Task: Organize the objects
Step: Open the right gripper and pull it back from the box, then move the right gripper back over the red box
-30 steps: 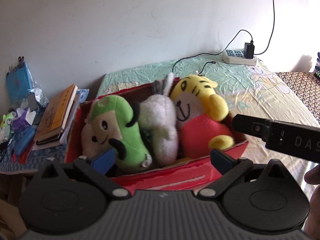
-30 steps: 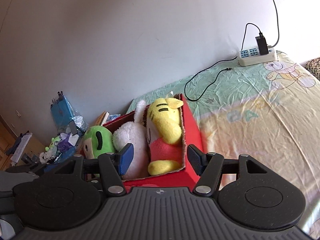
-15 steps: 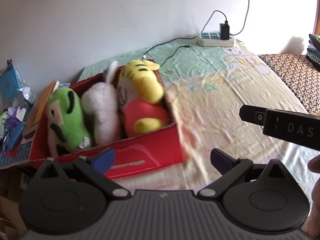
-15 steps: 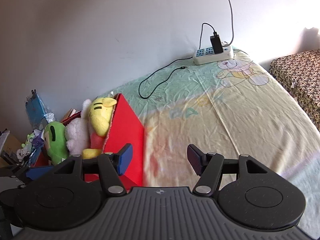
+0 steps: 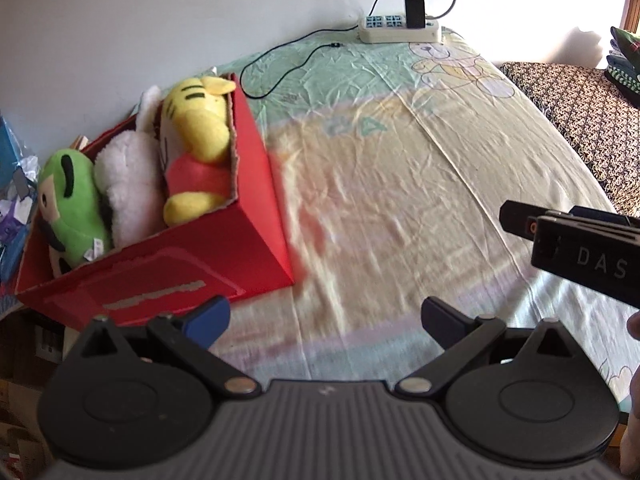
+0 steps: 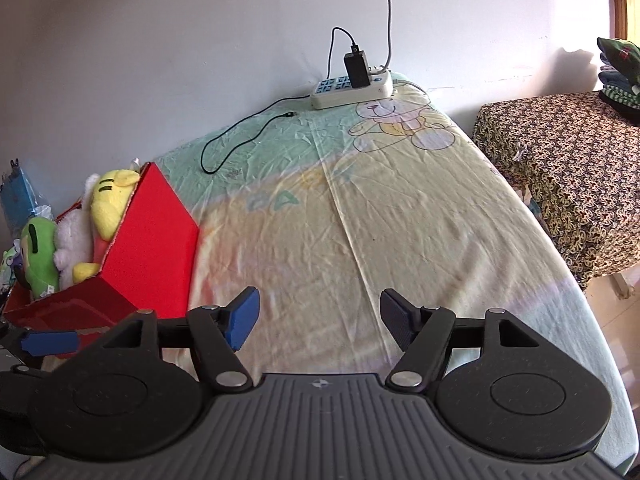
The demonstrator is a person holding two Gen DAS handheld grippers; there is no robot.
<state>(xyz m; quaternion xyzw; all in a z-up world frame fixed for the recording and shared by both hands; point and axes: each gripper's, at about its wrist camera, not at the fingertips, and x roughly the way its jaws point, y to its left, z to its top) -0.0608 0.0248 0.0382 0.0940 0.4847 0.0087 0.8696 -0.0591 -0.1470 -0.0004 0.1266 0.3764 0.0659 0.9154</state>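
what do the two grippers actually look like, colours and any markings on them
Both match: a black ribbed body, two round black discs and black linkage arms with silver pivot pins. The left gripper and right gripper each carry blue pads on the fingertips. A small compass-like mark sits on the right body. Seen from the left wrist, the right unit's black side bears white letters "DAS". No cables visible.

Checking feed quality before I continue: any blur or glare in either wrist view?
Left wrist: sheet beside the red box is motion-smeared; window glare whitens the upper right. Right wrist: sharper, slight smear at the box edge; fisheye bends the wall line in both.
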